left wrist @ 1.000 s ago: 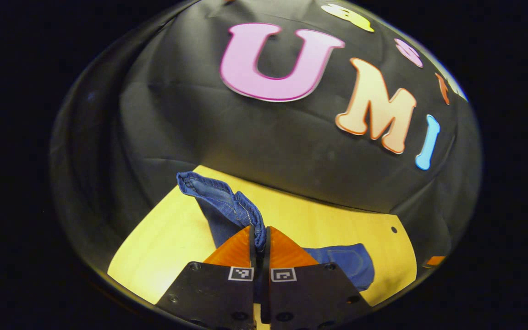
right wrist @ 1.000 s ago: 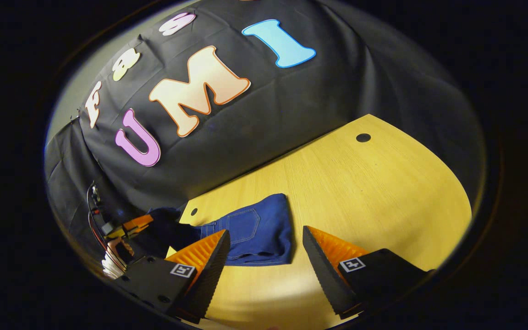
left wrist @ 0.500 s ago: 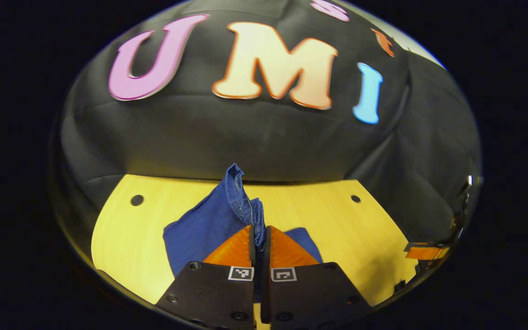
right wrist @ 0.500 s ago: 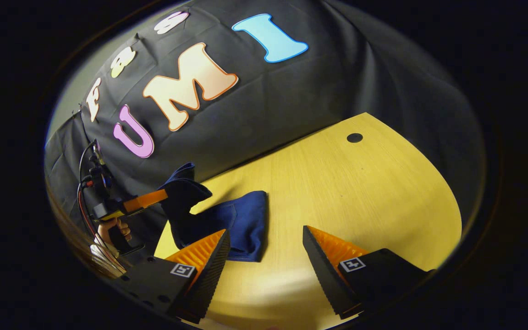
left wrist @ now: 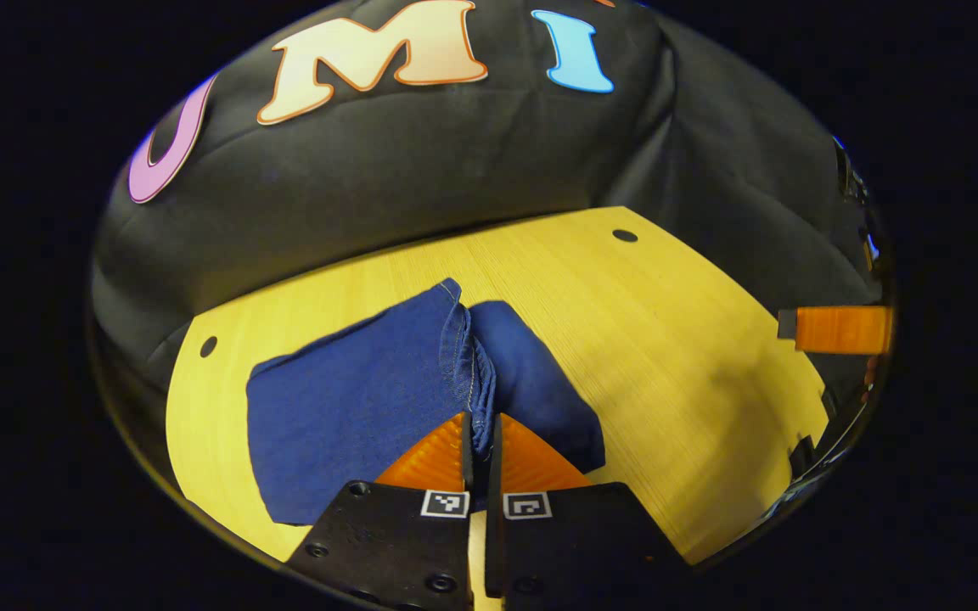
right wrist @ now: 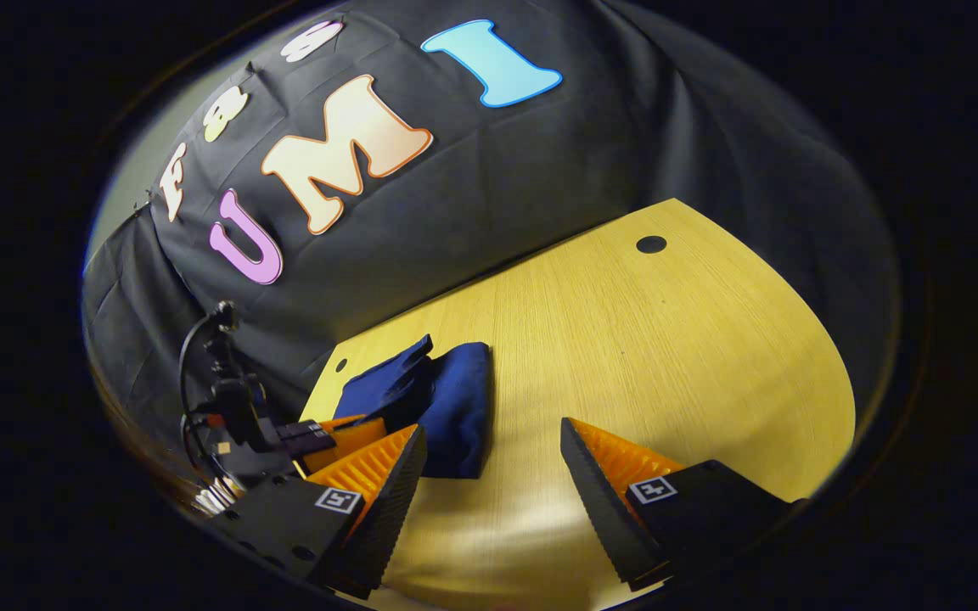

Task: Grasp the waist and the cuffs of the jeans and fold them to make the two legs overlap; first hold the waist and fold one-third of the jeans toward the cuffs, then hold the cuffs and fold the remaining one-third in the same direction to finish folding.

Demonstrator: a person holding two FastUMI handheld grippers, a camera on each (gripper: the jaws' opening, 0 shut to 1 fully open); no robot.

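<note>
The left gripper [left wrist: 479, 441] is closed on the jeans [left wrist: 353, 407]: in the left gripper view its two fingers stand together and a stitched hem edge of the blue cloth is pinched between them. From this pinched edge the cloth goes forward and spreads to both sides. The bigger flat part lies to the left of the fingers, and a smaller rounded part lies to the right. The jeans are a compact folded bundle that rests on the yellow wooden surface [left wrist: 676, 339], in its near half.

In the right gripper view the right gripper [right wrist: 493, 462] is open. Its fingers are wide apart with bare surface [right wrist: 625, 339] between them, and they hold nothing. The jeans [right wrist: 455, 399] lie just beyond its left finger, near the left edge of the surface, with one dark flap that rises a little at the far side. The left gripper [right wrist: 336, 433] shows low at the left, touching the near end of the bundle, with black cables [right wrist: 200, 356] rising behind it.

A small dark round hole [right wrist: 650, 244] sits in the far corner of the surface.
</note>
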